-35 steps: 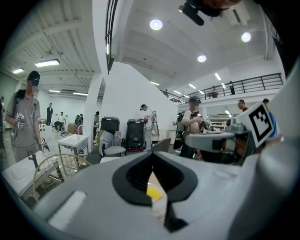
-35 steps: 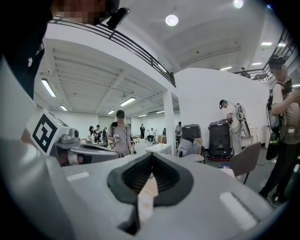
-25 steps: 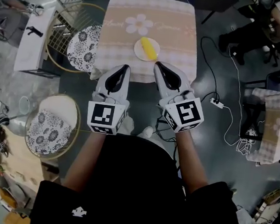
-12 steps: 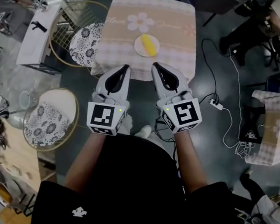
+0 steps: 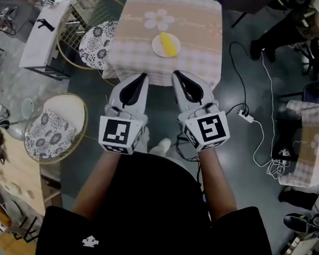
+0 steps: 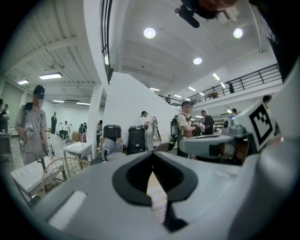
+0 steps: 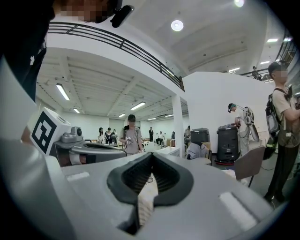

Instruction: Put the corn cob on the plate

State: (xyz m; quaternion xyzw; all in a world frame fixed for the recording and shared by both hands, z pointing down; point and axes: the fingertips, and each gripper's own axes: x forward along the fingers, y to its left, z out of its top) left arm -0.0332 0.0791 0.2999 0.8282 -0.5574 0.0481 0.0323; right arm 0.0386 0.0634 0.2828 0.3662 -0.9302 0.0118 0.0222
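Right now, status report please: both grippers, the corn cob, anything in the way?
Left gripper and right gripper shut, empty. Yellow corn cob lies on the round white plate. Nothing blocking it.

Two tools on show here, the left tool (image 5: 144, 76) and the right tool (image 5: 176, 73), with one marker cube apiece, so two cubes: the left cube (image 5: 118, 135) and the right cube (image 5: 208, 131). Ahead of the tools there's one worktop (image 5: 133, 55) under a checked cloth, and on it one plate (image 5: 157, 45) carrying one corn cob (image 5: 168, 43), just one of each. Out beyond the left tool, two round wire chairs, the far chair (image 5: 96, 42) and the near chair (image 5: 49, 134), plus one white table (image 5: 40, 47). Off the right tool's side, one power strip (image 5: 244, 114) and one second clothed table (image 5: 309, 141).
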